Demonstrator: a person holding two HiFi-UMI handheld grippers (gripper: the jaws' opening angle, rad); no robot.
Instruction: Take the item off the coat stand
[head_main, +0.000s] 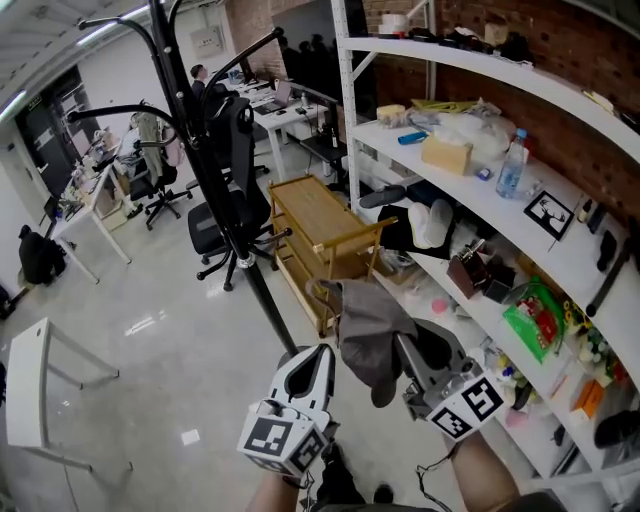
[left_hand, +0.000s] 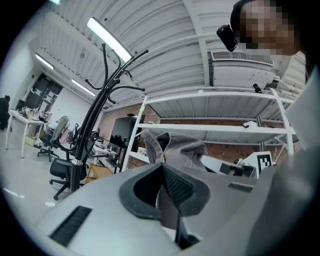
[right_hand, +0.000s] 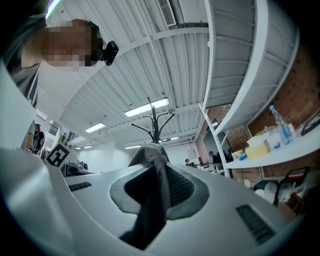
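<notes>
The black coat stand rises at the left middle of the head view, its hooks bare. A grey cap hangs free of the stand, low in the middle, with my right gripper shut on it. In the right gripper view the cap's cloth runs down between the pads of the right gripper, and the stand is far behind. My left gripper sits just left of the cap, jaws together with nothing seen between them. From the left gripper the cap shows just beyond the tips.
A white shelving unit with a bottle, boxes and clutter fills the right side. A wooden cart and a black office chair stand behind the coat stand. A white table is at the left, with desks and people far back.
</notes>
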